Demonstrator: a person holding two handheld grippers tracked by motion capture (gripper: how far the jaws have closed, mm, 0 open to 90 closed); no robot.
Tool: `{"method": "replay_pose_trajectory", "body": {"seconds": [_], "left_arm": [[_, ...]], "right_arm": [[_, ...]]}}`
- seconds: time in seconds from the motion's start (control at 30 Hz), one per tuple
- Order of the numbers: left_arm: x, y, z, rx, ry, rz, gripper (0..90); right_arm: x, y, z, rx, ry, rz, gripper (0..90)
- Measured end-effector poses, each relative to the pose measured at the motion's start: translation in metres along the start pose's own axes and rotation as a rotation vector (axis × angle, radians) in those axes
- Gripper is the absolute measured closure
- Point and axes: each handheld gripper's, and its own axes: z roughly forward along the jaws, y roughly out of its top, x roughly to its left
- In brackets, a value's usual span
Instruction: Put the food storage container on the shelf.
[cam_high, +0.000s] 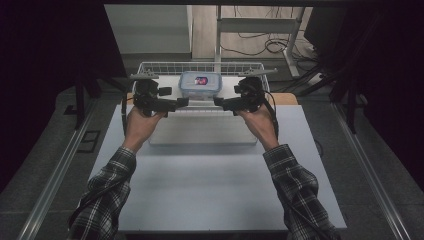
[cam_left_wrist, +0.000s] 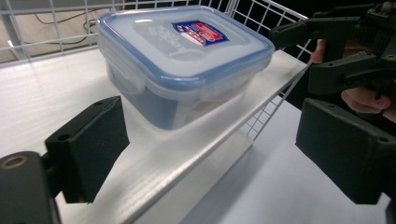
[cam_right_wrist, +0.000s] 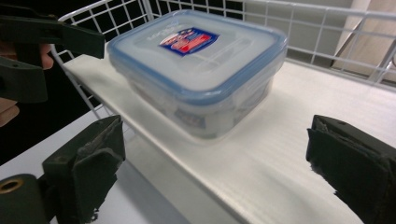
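At the left of the high view, the left gripper (cam_high: 184, 101) hangs just beside the near-left corner of the wire basket (cam_high: 150, 65). Its jaws stand wide with nothing between them; in its own view the two black pads frame the box without touching it.

Between the two grippers sits the plastic container (cam_high: 200, 85), a clear, squarish box with a blue-rimmed lid (cam_left_wrist: 187, 44) and a red-and-blue label (cam_left_wrist: 200, 32). It rests on the white shelf board (cam_left_wrist: 56, 102) inside the basket, close to the near edge and roughly centred left to right. It looks rigid and fairly light, though something dark inside may add a little weight. The smooth walls and rounded corners are likely slippery, so a pinch on a flat side wall just under the lid rim, or one pad on each opposite side, would probably hold best. The lid's side clips could spring if squeezed hard.

To the right, the right gripper (cam_high: 219, 102) mirrors the left one at the near-right side. Its jaws are also spread wide and empty, the box lying ahead of them and apart from both pads.
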Motion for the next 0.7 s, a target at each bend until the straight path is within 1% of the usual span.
{"method": "replay_pose_trajectory", "body": {"seconds": [0.1, 0.17, 0.3, 0.4, 0.47, 0.7], "left_arm": [[-0.002, -0.004, -0.002, -0.006, -0.003, -0.002, 6.4], [-0.004, -0.006, -0.004, -0.015, -0.002, 0.013, 5.7], [-0.013, -0.01, -0.005, -0.01, 0.034, 0.072, 3.8], [-0.019, -0.014, -0.006, 0.001, 0.041, 0.104, 2.6], [-0.023, -0.017, -0.007, 0.003, 0.037, 0.115, 2.1], [-0.039, -0.024, -0.009, 0.019, 0.011, 0.151, 1.7]], "right_arm": [[0.002, -0.004, -0.002, -0.005, 0.009, 0.0, 3.3], [0.003, -0.006, -0.003, -0.008, 0.01, 0.0, 3.1], [0.005, -0.01, -0.005, -0.012, 0.014, 0.0, 3.1], [0.008, -0.013, -0.006, -0.011, 0.026, 0.0, 3.0], [0.01, -0.016, -0.008, -0.015, 0.023, -0.006, 3.0], [0.017, -0.023, -0.013, -0.021, 0.039, -0.024, 2.9]]}}
